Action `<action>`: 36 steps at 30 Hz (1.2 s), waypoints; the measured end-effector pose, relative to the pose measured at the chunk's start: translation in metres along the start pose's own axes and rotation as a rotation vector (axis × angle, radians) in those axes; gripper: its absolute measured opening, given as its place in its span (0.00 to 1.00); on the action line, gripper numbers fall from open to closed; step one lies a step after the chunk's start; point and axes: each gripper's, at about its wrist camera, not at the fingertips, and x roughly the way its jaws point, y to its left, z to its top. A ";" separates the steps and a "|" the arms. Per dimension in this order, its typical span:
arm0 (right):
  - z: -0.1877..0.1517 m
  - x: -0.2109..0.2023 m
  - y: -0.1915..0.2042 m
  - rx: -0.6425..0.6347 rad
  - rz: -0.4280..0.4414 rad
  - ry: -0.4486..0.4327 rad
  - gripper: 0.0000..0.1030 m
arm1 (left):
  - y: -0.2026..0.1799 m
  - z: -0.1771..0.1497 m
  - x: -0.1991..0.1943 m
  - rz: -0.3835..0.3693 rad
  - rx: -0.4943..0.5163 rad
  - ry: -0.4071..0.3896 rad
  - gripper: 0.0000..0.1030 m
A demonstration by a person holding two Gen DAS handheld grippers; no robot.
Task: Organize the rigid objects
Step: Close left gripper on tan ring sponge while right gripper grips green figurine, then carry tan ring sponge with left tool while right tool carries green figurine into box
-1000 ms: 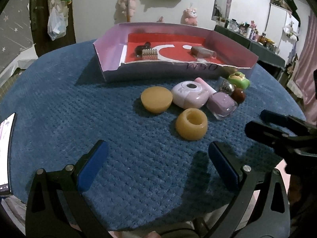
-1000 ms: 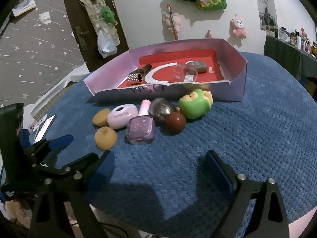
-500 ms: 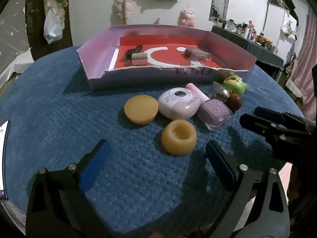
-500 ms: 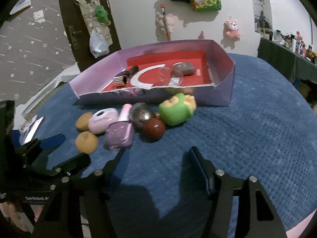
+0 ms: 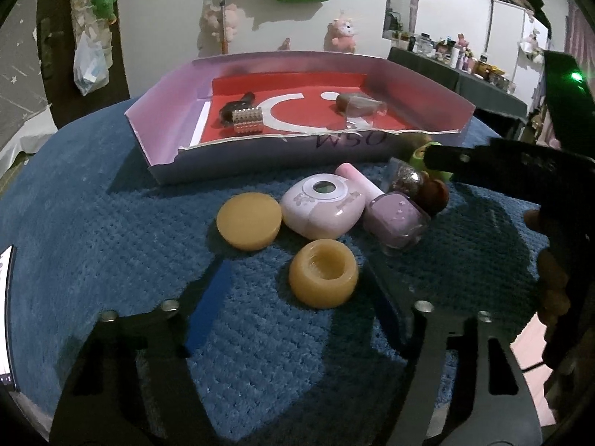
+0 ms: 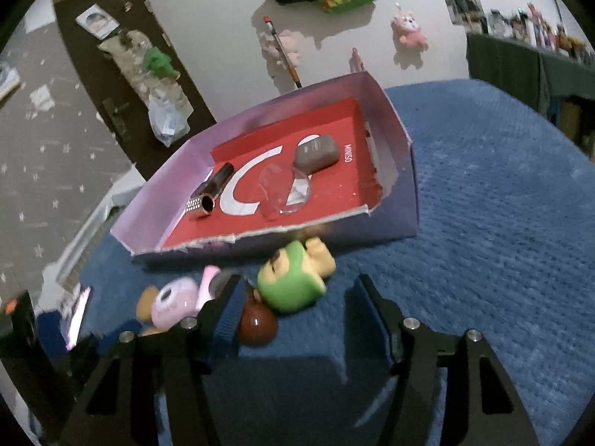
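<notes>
Right gripper (image 6: 293,319) wide open, straddling the green toy (image 6: 293,284) just near the box (image 6: 405,200), likely next in. Left gripper (image 5: 297,304) open, empty, around the yellow ring (image 5: 323,278).

The left claw (image 5: 297,304) is a matte black frame with two angular arms, each lined on its inner face with a blue pad and fixed with round silver screws near the knuckles. Cut-out slots pierce the black plates. The right claw (image 6: 293,312) has the same build: black arms, blue pads, silver screw heads. In the left wrist view its black body carries a small green light, and bare fingers (image 5: 554,271) wrap its handle.
</notes>
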 end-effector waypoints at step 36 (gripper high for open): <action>-0.030 -0.034 0.051 -0.116 0.096 -0.005 0.48 | 0.000 0.021 -0.030 -0.049 0.015 -0.105 0.35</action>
